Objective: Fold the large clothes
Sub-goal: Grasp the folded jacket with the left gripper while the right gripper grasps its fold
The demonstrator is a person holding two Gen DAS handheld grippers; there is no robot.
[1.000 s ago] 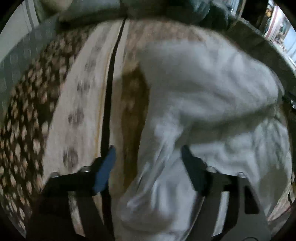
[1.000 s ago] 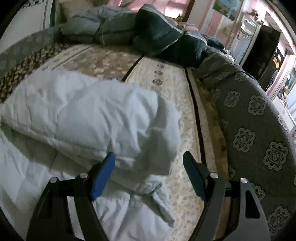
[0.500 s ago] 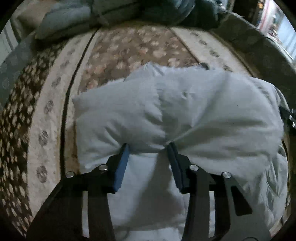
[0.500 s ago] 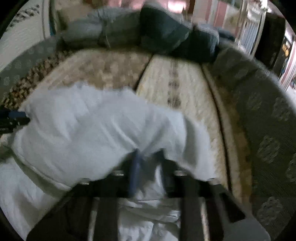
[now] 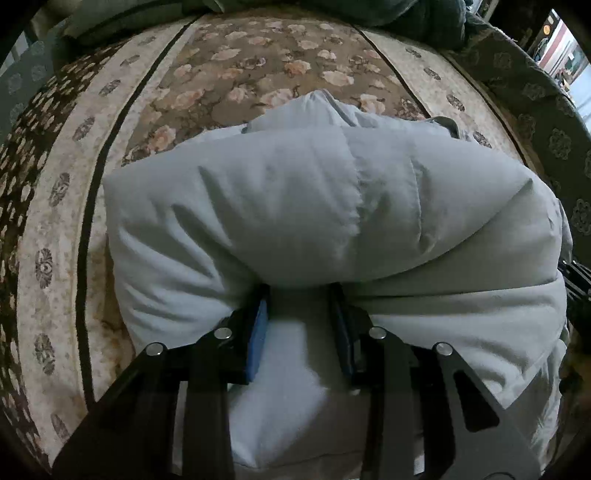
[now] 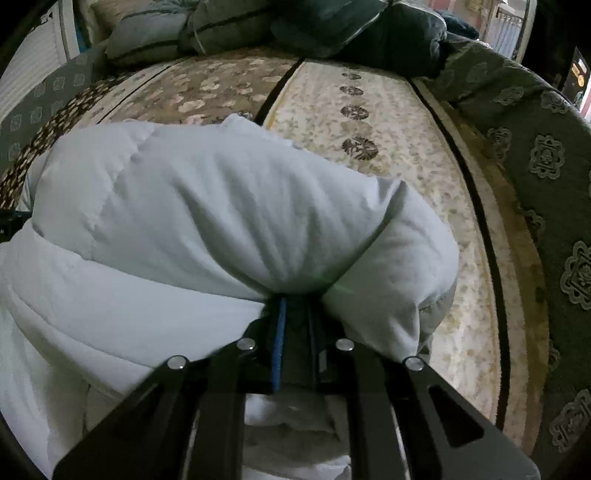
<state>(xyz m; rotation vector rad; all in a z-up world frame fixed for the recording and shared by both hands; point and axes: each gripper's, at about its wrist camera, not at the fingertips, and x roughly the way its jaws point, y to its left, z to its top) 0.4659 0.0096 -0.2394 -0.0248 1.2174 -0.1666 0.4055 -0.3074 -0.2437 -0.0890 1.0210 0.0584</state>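
The bed [image 5: 110, 155], covered by a patterned spread with a brown floral centre panel [image 5: 266, 62] and cream side bands [image 6: 369, 147], fills both views. A grey-green medallion-print border [image 6: 546, 155] runs along the right edge of the bed. A pile of dark bedding and cushions [image 6: 258, 26] lies across the far end.

The pale puffy jacket [image 5: 314, 206] lies on the near part of the spread, doubled over into a thick roll. Its left edge sits just inside the dark stripe [image 5: 86, 221] of the left cream band. Its right end [image 6: 406, 236] rests on the right cream band, apart from the grey-green border. Bare spread lies beyond the roll up to the bedding pile, and along both sides.

The left gripper [image 5: 301, 302] has its blue-padded jaws partly closed, with a fold of the jacket bulging between them; the tips are buried under the roll. The right gripper [image 6: 297, 299] has its jaws pressed nearly together, pinching the jacket's near edge where the fabric gathers into tight creases.
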